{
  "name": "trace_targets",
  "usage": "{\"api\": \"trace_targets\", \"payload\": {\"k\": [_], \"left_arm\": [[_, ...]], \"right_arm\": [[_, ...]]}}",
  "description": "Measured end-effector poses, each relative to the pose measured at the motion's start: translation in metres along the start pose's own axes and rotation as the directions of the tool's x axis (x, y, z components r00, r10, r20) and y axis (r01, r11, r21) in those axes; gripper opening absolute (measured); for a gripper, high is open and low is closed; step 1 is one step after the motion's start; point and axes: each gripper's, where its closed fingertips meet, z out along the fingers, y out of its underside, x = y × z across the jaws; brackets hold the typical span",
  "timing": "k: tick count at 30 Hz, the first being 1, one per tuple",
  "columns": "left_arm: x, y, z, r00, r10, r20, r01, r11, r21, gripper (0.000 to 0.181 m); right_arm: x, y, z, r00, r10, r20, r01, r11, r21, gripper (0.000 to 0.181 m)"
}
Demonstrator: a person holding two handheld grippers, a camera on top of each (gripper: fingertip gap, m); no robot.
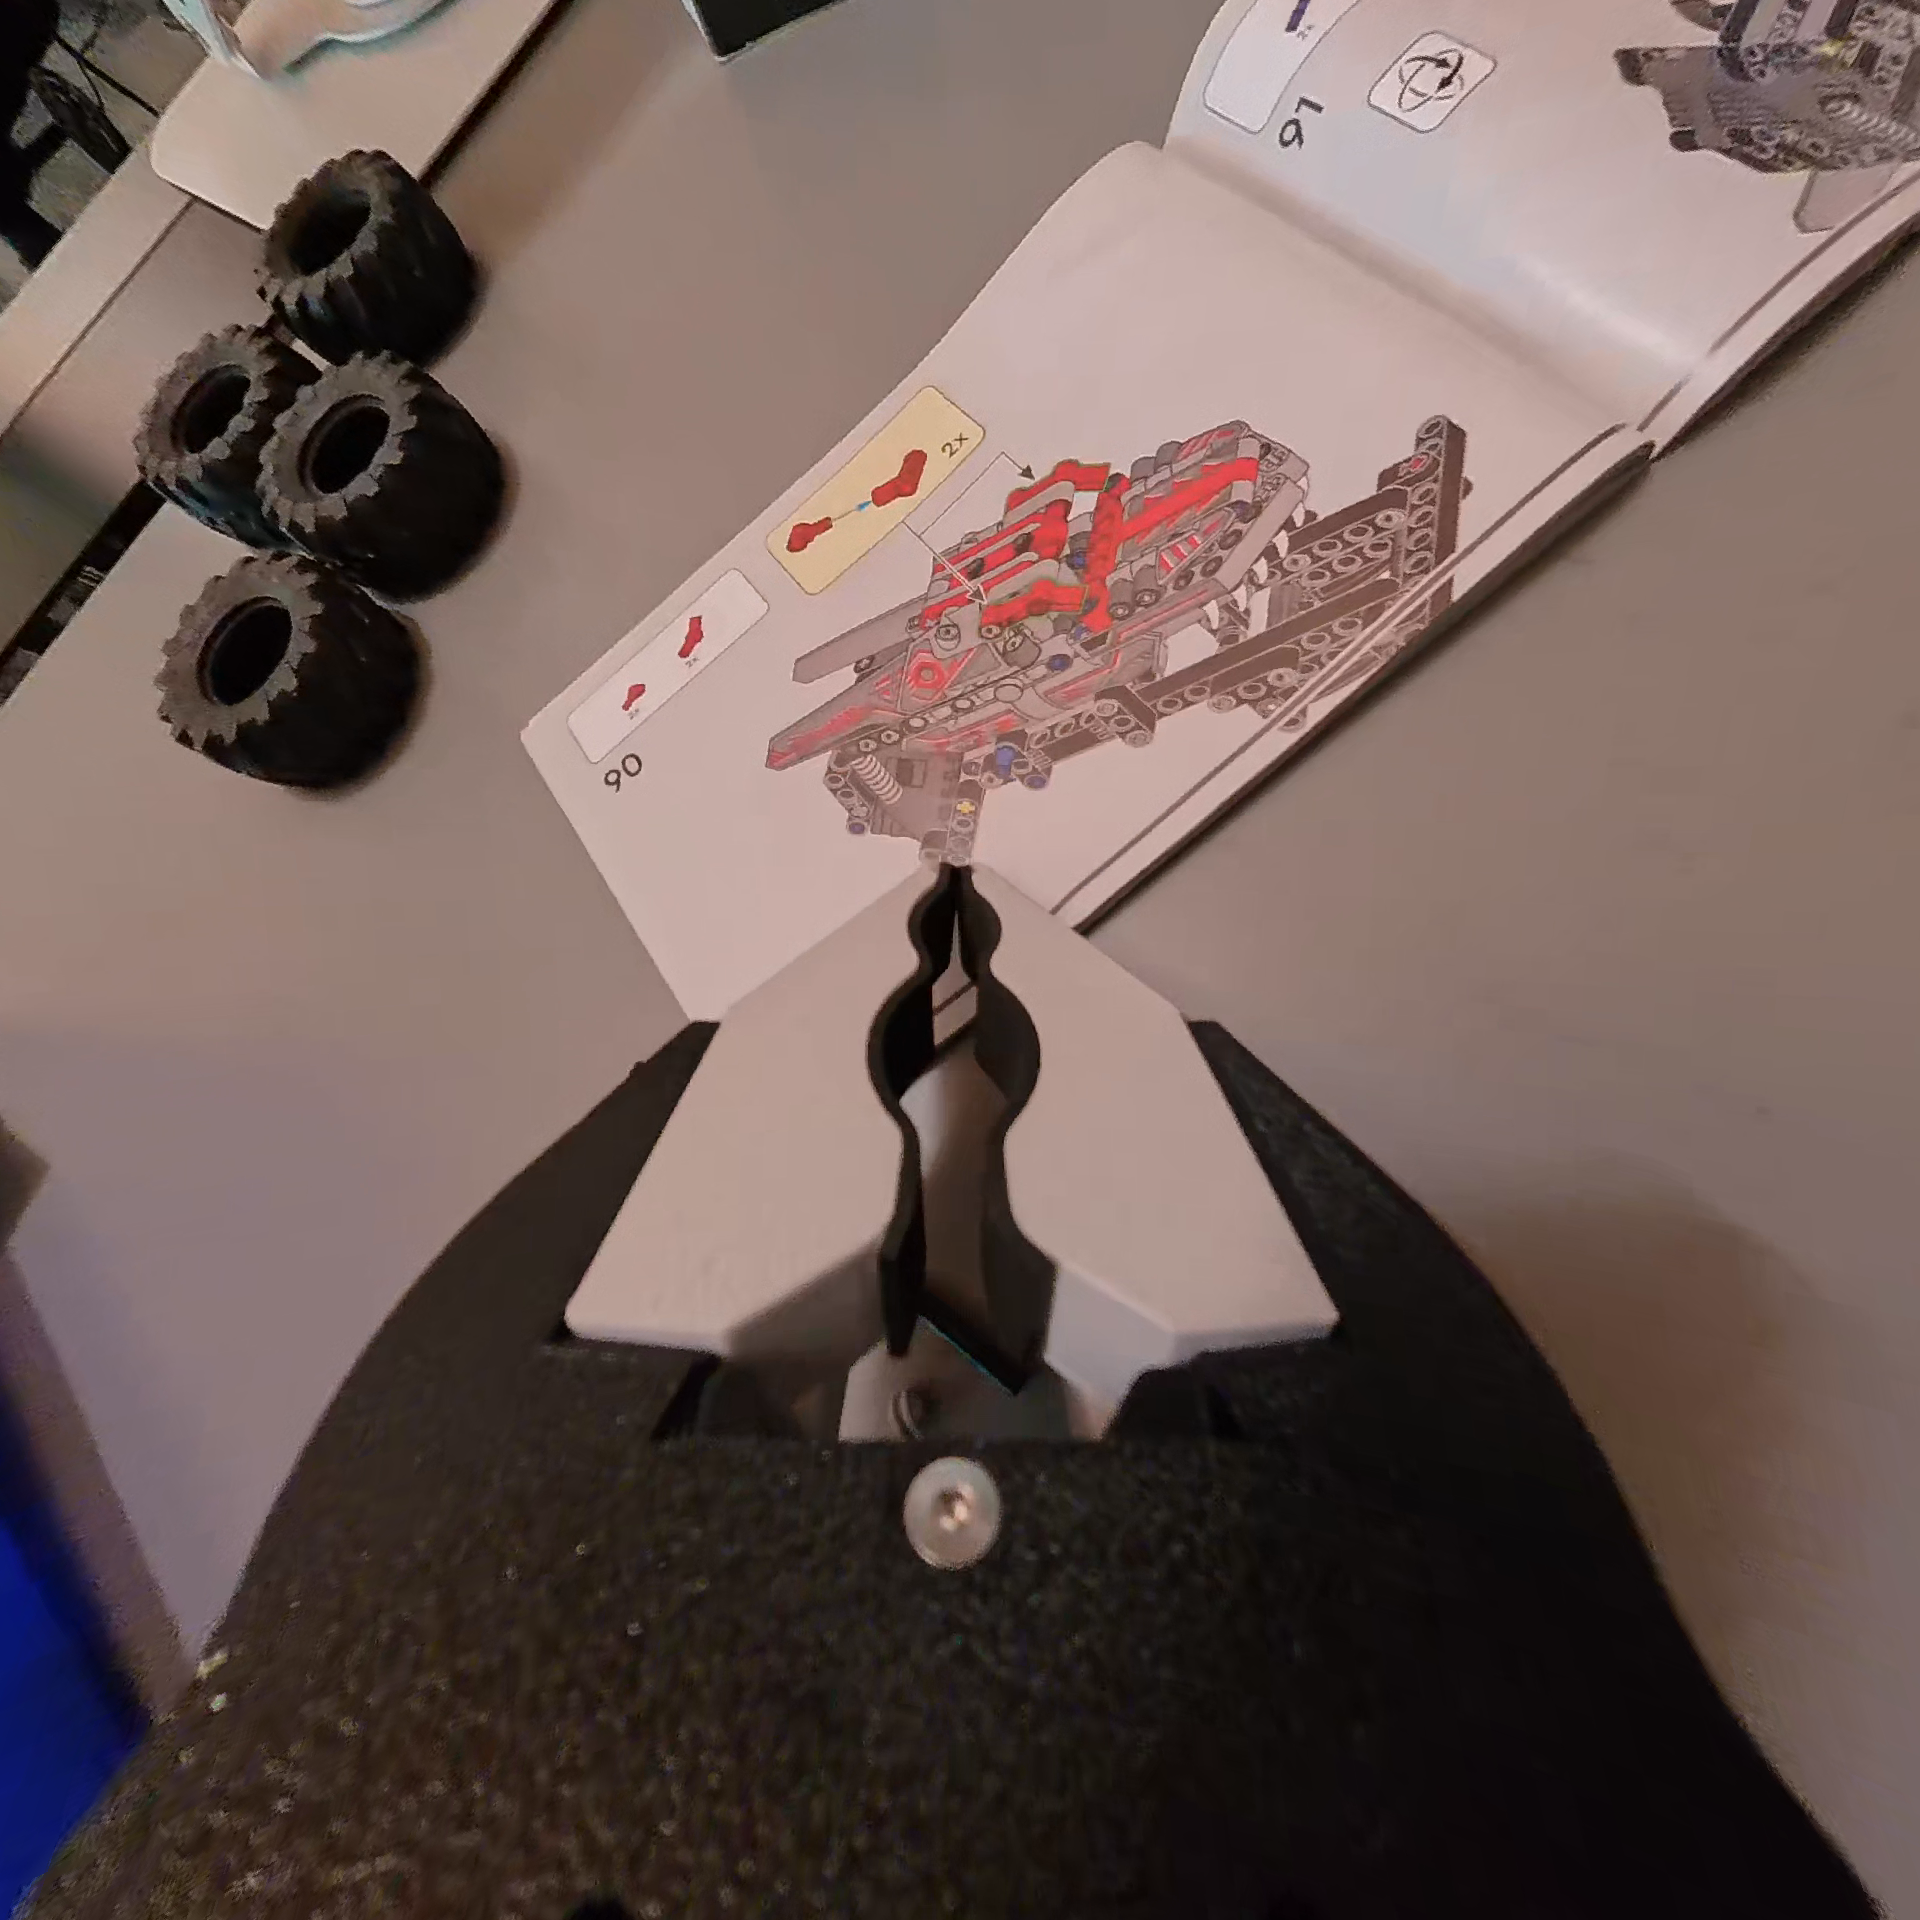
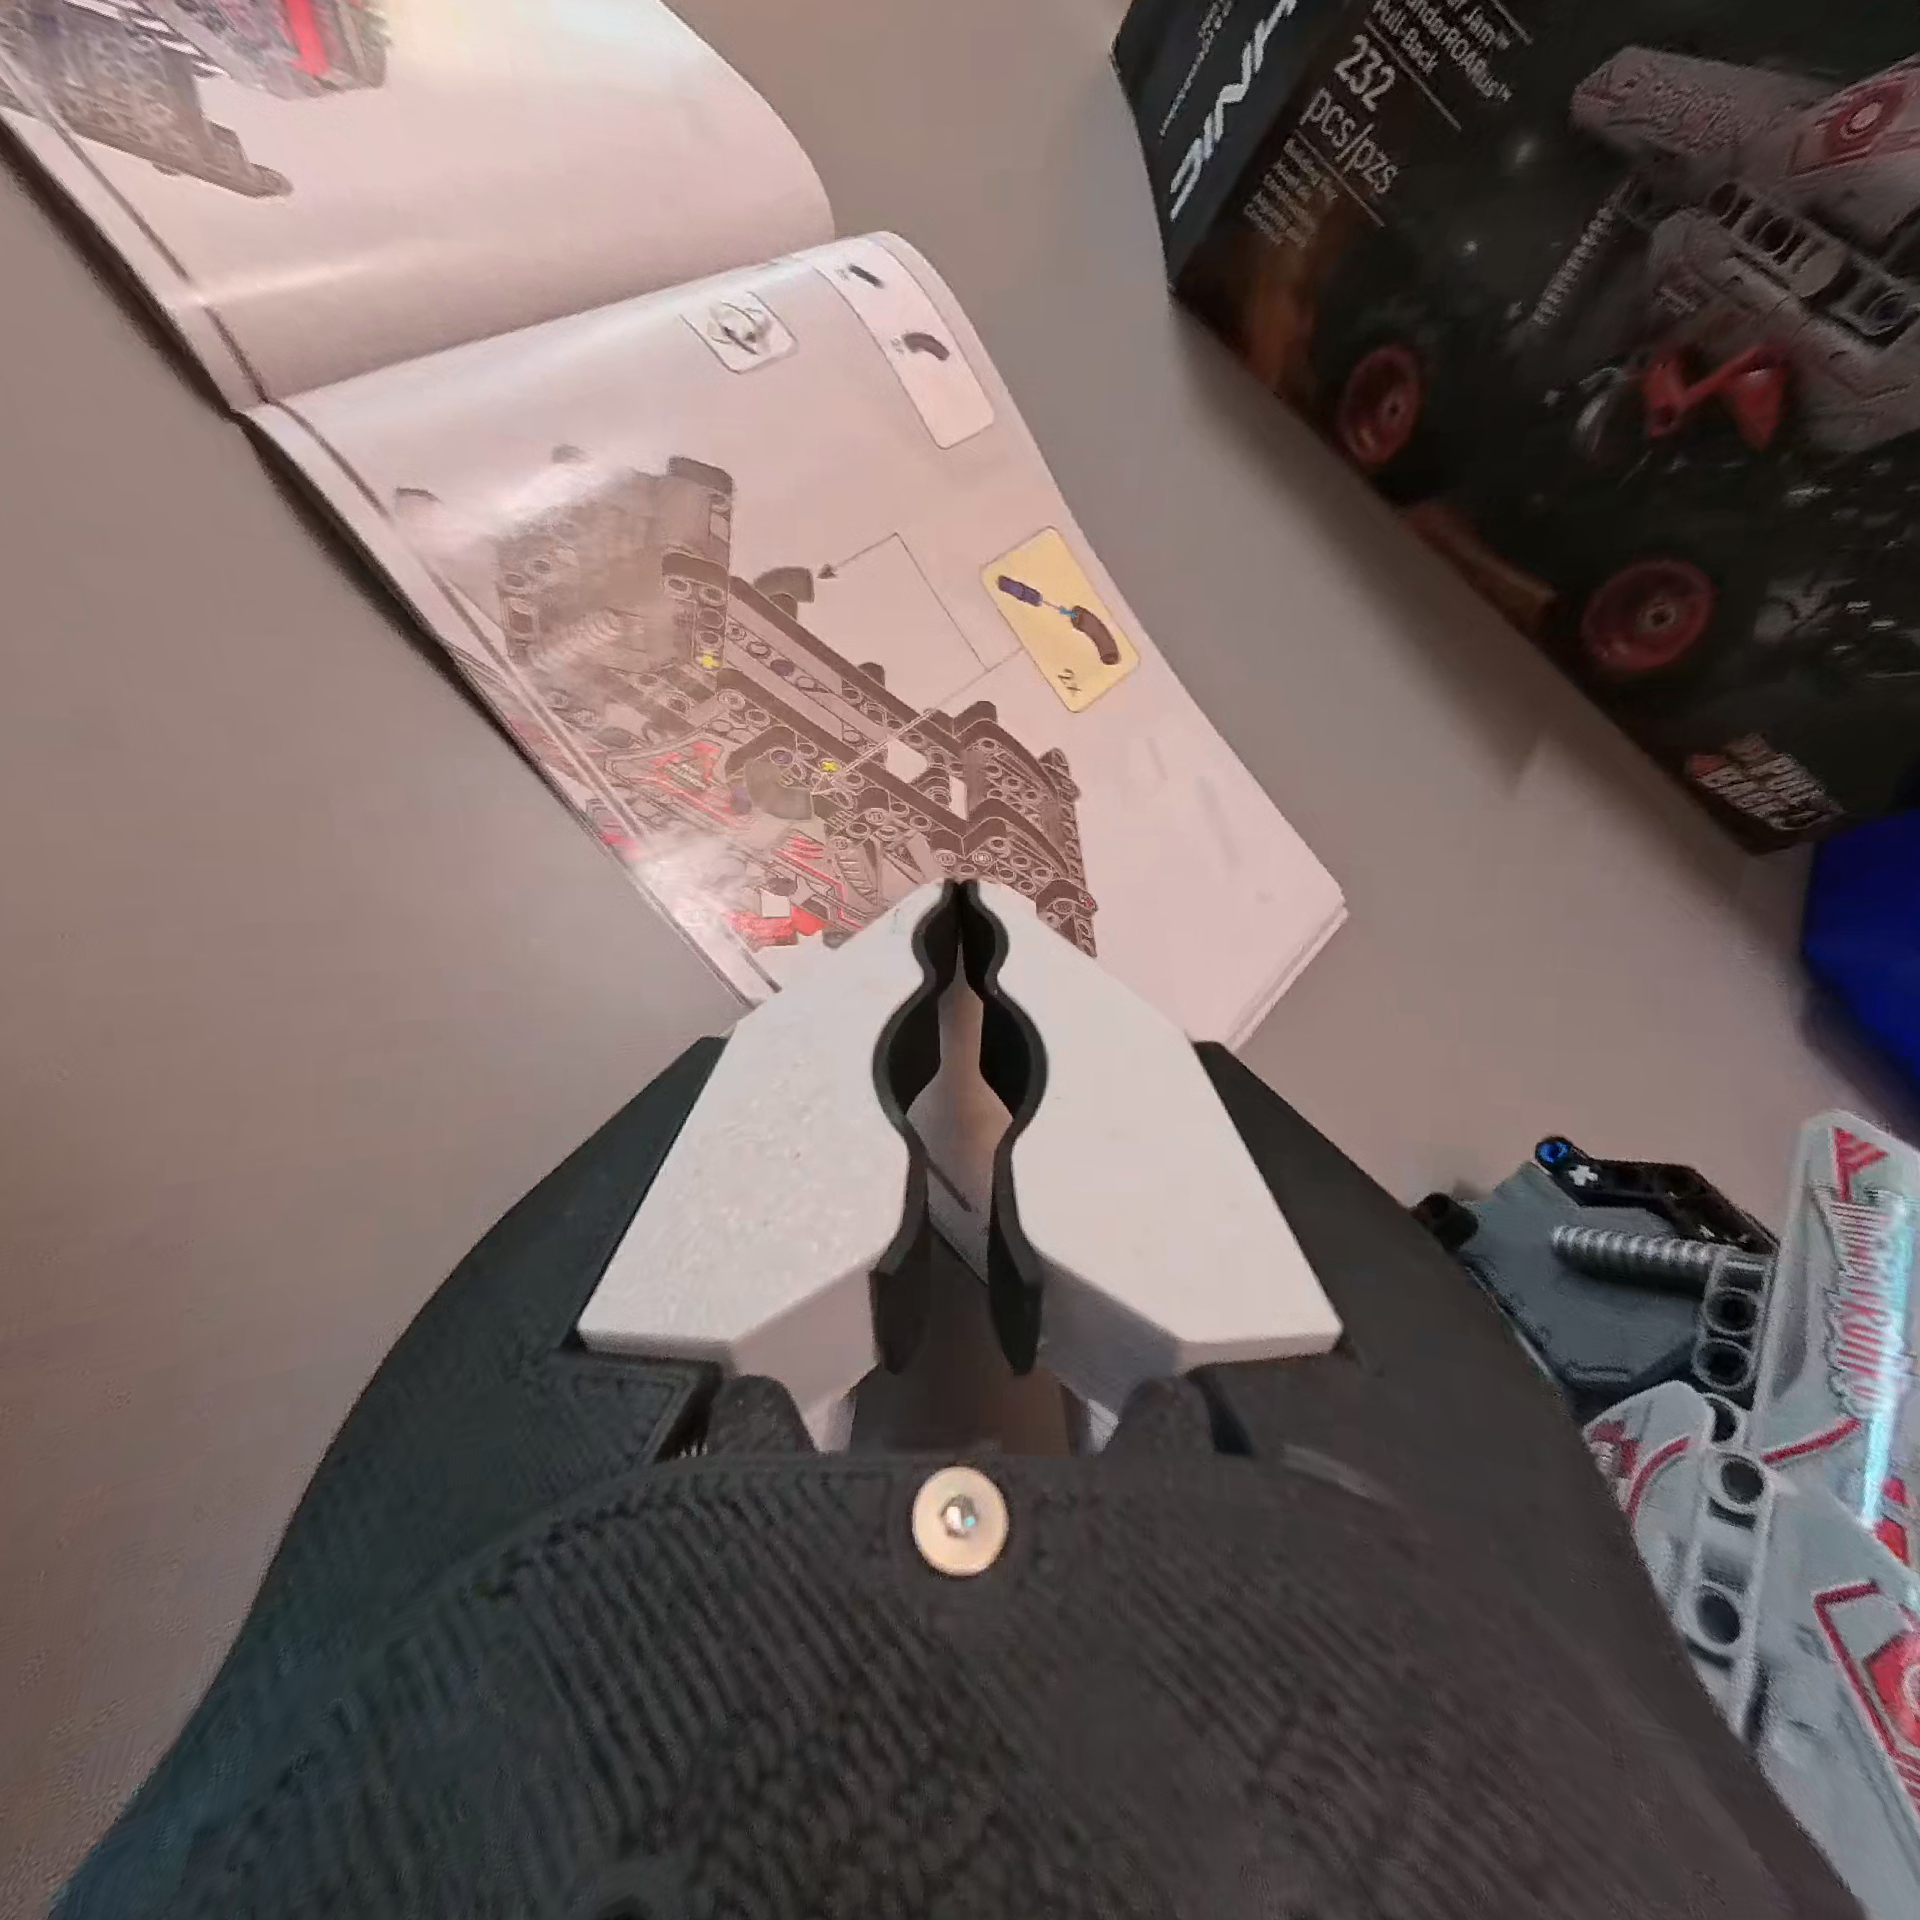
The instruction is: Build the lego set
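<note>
An open instruction booklet [image 1: 1195, 364] lies on the grey table, and it also shows in the right wrist view [image 2: 623, 436]. My left gripper [image 1: 954, 878] is shut and empty, its tips over the booklet's near edge. Several black rubber tyres [image 1: 343, 499] sit in a cluster at the left. My right gripper [image 2: 958, 891] is shut and empty, its tips over the booklet's near corner. A partly built grey and red vehicle model [image 2: 1787, 1403] lies at the right, beside the right gripper's body.
The dark set box [image 2: 1621, 343] lies at the far right. A blue object [image 2: 1870, 935] sits between the box and the model. A pale flat board [image 1: 343, 114] lies beyond the tyres. Bare grey table [image 2: 208, 831] stretches left of the booklet. Tip to tip, the grippers are about 25 cm apart. About 30 cm separates my right fingertips from the blue object [image 2: 1870, 935].
</note>
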Motion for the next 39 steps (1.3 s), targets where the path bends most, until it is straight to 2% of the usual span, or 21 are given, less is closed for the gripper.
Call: {"api": "trace_targets", "payload": {"k": [4,8,18,21,24,26,28,29,31,33,34,36,37,39], "left_arm": [[-0.001,0.000,0.000,0.999,-0.038,-0.025,0.038,0.999,0.009,0.000],[-0.001,0.000,0.000,0.996,-0.071,-0.050,0.072,0.997,0.020,0.000],[0.003,-0.003,0.001,0.999,-0.025,-0.041,0.026,0.999,0.027,0.000],[0.003,-0.014,-0.008,0.999,-0.028,-0.022,0.029,0.997,0.074,0.000],[-0.028,-0.035,-0.053,0.984,-0.071,0.161,0.040,0.981,0.189,0.008],[-0.072,-0.031,-0.103,0.915,-0.139,0.378,0.044,0.967,0.251,0.018],[-0.114,-0.005,-0.153,0.805,-0.213,0.553,0.080,0.964,0.254,0.040],[-0.129,0.013,-0.169,0.760,-0.239,0.605,0.120,0.966,0.230,0.053],[-0.152,0.055,-0.177,0.710,-0.268,0.651,0.221,0.963,0.155,0.075],[-0.162,0.077,-0.160,0.746,-0.321,0.584,0.279,0.946,0.163,0.057],[-0.168,0.082,-0.151,0.755,-0.354,0.552,0.300,0.935,0.190,0.044],[-0.173,0.096,-0.132,0.776,-0.387,0.498,0.358,0.920,0.156,0.026],[-0.172,0.100,-0.125,0.785,-0.393,0.479,0.381,0.916,0.127,0.005],[-0.172,0.099,-0.123,0.762,-0.393,0.514,0.381,0.915,0.135,0.002]], "right_arm": [[0.014,0.000,0.009,0.995,-0.074,-0.071,0.073,0.997,-0.025,0.000],[0.019,-0.005,0.017,0.997,-0.062,-0.035,0.062,0.998,-0.009,0.000],[0.025,-0.005,0.020,0.981,-0.162,-0.103,0.161,0.987,-0.026,0.000],[0.032,-0.003,0.021,0.972,-0.189,-0.142,0.185,0.982,-0.044,0.000],[0.042,-0.001,0.021,0.953,-0.222,-0.205,0.215,0.975,-0.055,0.000],[0.049,0.001,0.019,0.944,-0.216,-0.250,0.210,0.976,-0.048,0.000],[0.053,0.003,0.015,0.938,-0.197,-0.284,0.195,0.980,-0.035,0.000],[0.054,0.000,0.013,0.938,-0.182,-0.295,0.189,0.982,-0.008,0.000],[0.057,-0.013,0.005,0.931,-0.146,-0.335,0.179,0.981,0.068,0.000],[0.057,-0.025,0.002,0.930,-0.119,-0.347,0.174,0.976,0.130,0.000],[0.056,-0.027,0.004,0.929,-0.120,-0.349,0.176,0.975,0.133,0.000],[0.054,-0.029,0.008,0.921,-0.159,-0.355,0.212,0.970,0.117,0.000],[0.053,-0.029,0.008,0.911,-0.182,-0.369,0.236,0.966,0.106,0.000],[0.054,-0.029,0.006,0.889,-0.218,-0.403,0.277,0.956,0.094,0.000]]}}
